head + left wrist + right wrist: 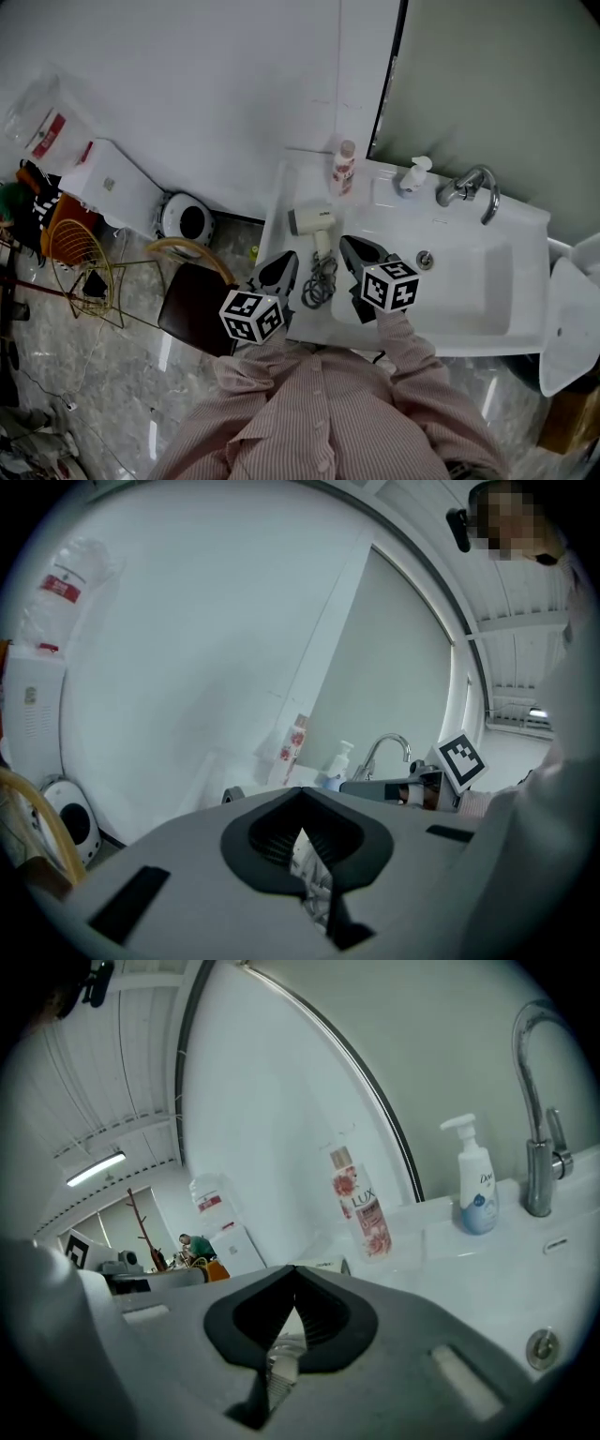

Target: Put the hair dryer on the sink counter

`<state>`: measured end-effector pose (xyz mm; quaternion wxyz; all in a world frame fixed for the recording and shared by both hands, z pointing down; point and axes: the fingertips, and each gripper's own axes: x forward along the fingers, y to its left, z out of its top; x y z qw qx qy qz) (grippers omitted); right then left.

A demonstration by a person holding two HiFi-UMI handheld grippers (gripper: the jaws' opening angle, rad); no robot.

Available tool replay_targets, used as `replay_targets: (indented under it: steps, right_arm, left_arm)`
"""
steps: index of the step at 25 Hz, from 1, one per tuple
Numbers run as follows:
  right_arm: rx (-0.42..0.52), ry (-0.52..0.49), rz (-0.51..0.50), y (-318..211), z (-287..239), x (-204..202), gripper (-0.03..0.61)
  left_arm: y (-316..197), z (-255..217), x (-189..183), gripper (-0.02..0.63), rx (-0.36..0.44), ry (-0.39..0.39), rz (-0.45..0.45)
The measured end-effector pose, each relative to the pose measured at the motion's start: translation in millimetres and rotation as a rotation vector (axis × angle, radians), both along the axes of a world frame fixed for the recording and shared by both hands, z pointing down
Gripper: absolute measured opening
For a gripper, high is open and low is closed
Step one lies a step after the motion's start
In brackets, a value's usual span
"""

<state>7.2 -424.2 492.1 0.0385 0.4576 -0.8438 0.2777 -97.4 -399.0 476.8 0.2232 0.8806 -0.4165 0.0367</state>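
Observation:
The white hair dryer [310,221] lies on the sink counter [289,187], left of the basin, handle toward me. Its grey cord [319,279] is coiled on the counter just in front of it. My left gripper [292,256] hovers at the counter's front left beside the coil, jaws together and holding nothing. My right gripper [346,242] sits just right of the dryer's handle, over the basin's left rim, also shut and empty. In the right gripper view the dryer's body [323,1265] peeks over the closed jaws. In the left gripper view the cord [315,876] shows below the jaws.
A pink-labelled bottle [344,167] stands at the counter's back, a pump soap bottle [412,175] and the faucet [469,187] to its right. The basin drain [425,259] lies right of my right gripper. Left of the counter: a stool [192,305], a robot vacuum [187,220], a wire basket [80,253].

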Motion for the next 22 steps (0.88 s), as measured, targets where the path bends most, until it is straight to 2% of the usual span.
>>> replay_targets:
  steps: [9,15,22]
  right_arm:
    - [0.098,-0.111,0.004,13.8,-45.1,14.7,0.006]
    - [0.209,-0.074,0.022,23.6,-77.1,30.1,0.006]
    - [0.288,-0.114,0.048,30.9,-98.9,42.3,0.006]
  left_arm:
    - [11.2,-28.6,-3.3,-0.003,0.091,0.004,0.009]
    - [12.9,-51.8,-13.6,-0.003,0.169,-0.028,-0.005]
    - [11.4,-78.2,-27.5,-0.003,0.237,-0.019,-0.050]
